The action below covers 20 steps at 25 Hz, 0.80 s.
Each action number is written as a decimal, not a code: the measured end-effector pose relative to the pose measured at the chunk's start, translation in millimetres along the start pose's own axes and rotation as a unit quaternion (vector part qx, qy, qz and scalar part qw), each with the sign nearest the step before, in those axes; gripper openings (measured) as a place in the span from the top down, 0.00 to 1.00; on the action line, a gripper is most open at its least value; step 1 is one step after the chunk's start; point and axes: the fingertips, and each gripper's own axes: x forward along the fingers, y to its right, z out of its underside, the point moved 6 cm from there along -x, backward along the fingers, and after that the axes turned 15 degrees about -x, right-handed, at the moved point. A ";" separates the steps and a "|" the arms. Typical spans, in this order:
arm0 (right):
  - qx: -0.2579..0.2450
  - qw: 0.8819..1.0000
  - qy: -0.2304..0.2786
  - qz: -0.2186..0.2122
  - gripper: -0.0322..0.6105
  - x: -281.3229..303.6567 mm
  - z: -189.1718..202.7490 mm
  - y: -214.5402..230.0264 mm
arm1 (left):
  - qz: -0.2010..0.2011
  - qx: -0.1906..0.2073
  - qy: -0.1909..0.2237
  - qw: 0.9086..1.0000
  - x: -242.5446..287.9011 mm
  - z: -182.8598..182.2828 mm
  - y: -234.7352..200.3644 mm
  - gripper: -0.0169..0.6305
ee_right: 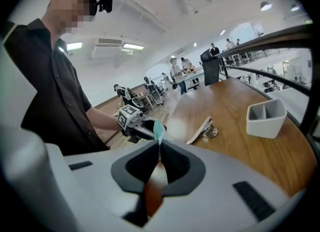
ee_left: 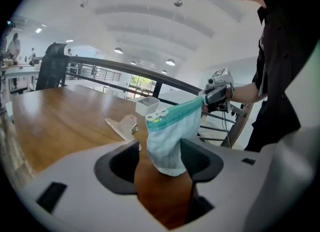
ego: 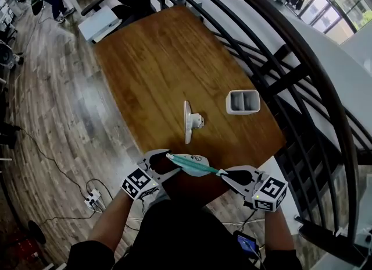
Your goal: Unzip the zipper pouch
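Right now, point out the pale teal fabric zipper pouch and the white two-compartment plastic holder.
pale teal fabric zipper pouch (ego: 194, 164): head view, middle of its fabric body.
white two-compartment plastic holder (ego: 242, 110): head view, its near outer wall.

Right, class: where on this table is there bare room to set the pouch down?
Bare: the table beyond the white clip and two-compartment holder, and left of the clip. Crowded: the near edge, around the held zipper pouch.
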 end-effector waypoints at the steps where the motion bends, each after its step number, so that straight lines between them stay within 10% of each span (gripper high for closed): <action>1: -0.004 1.000 -0.007 0.011 0.93 0.4 2.4 1.3 | 0.002 0.002 -0.002 1.000 2.2 -0.8 0.3 0.58; 11: -0.010 0.997 -0.052 0.048 0.93 5.8 24.0 8.2 | 0.035 0.011 -0.008 0.999 10.8 -11.1 10.1 0.59; 20: -0.014 0.985 -0.115 0.125 0.93 0.3 41.9 19.3 | 0.015 0.043 0.005 0.999 11.5 -31.3 28.7 0.92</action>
